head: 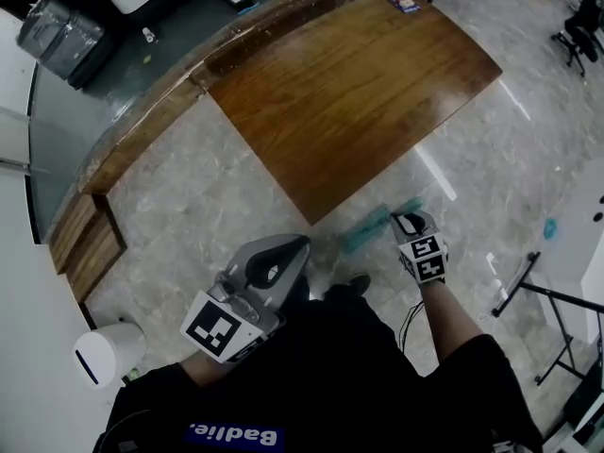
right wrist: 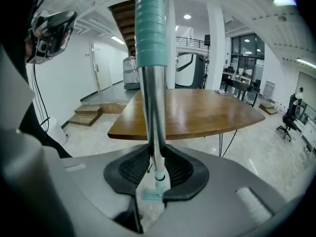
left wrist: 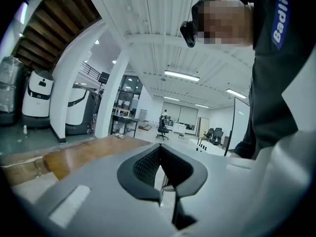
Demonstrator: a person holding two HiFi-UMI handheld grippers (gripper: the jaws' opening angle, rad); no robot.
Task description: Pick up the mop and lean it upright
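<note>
at the far left of the head view, a white rounded canister (head: 102, 352) stands on the marbled floor (head: 198, 187) near the low wooden steps (head: 87, 243). just right of them we hold our left gripper (head: 281, 253) in front of our black top (head: 330, 376). in its own view its jaws are drawn together at the tips, with only a sliver of light lower down and nothing between them. beyond it spreads the curved wooden table (head: 359, 83). further right, our right gripper (head: 408, 223) points down toward the floor beside the table's near corner, its jaws closed partway on the mop (right wrist: 150, 98): the dark pads press on the bare metal pole from both sides. the pole runs upright through the right gripper view, with its teal grip sleeve (right wrist: 149, 28) above the jaws and the small teal mop head (right wrist: 152, 195) seen below them. at the right edge a black-legged stand (head: 552, 300) rests on the floor.
</note>
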